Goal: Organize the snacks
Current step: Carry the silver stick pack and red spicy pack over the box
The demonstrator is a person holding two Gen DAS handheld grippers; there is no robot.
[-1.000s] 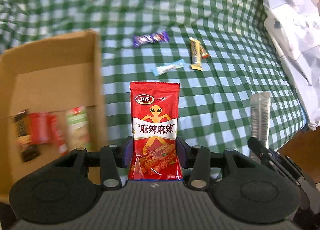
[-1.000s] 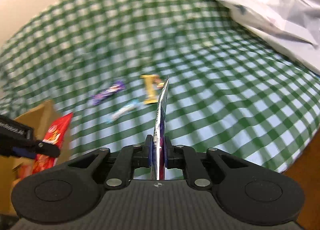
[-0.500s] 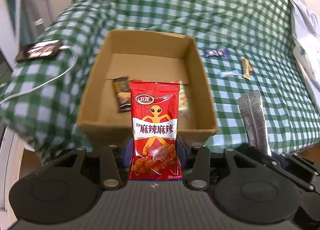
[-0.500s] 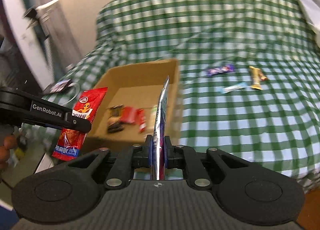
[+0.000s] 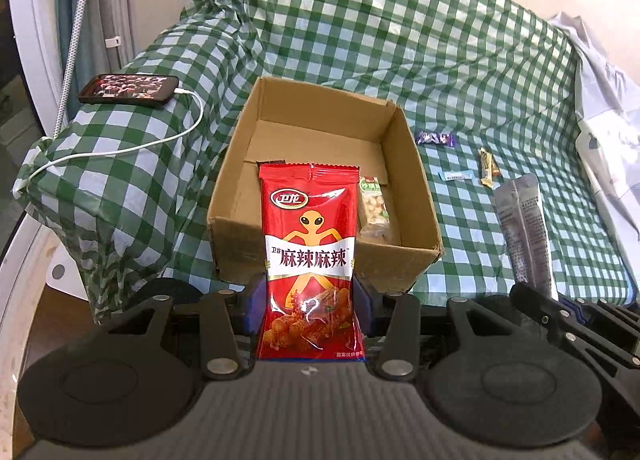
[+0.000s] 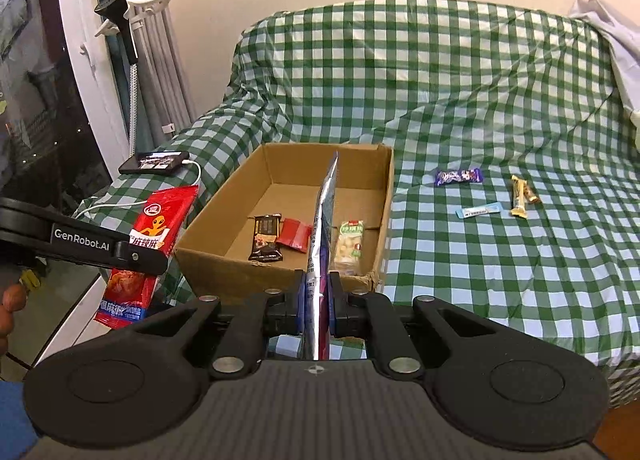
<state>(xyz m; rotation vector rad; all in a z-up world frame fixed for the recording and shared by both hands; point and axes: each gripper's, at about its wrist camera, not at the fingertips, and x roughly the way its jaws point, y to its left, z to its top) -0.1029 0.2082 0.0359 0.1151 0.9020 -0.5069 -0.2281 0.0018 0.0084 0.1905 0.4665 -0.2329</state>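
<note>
My left gripper (image 5: pixel 308 308) is shut on a red snack packet (image 5: pixel 309 252) with an orange alien, held upright in front of the near wall of an open cardboard box (image 5: pixel 416 188). My right gripper (image 6: pixel 317 302) is shut on a silver foil packet (image 6: pixel 323 220), seen edge-on, also short of the box (image 6: pixel 386 196); the packet shows at the right of the left wrist view (image 5: pixel 524 228). In the box lie a dark bar (image 6: pixel 265 238), a small red packet (image 6: pixel 295 234) and a green-topped nut packet (image 6: pixel 349 246). The left gripper with its red packet (image 6: pixel 150 244) shows left of the box.
On the green checked cloth right of the box lie a purple candy (image 6: pixel 458 177), a pale blue stick (image 6: pixel 478 211) and a yellow bar (image 6: pixel 520 196). A phone (image 5: pixel 128 89) on a white cable lies left of the box. White fabric (image 5: pixel 604 100) is heaped at the far right.
Both grippers have pulled back and swung left from the loose snacks, keeping their packets. The box now sits centred in front of both, and the whole bed is in view.
</note>
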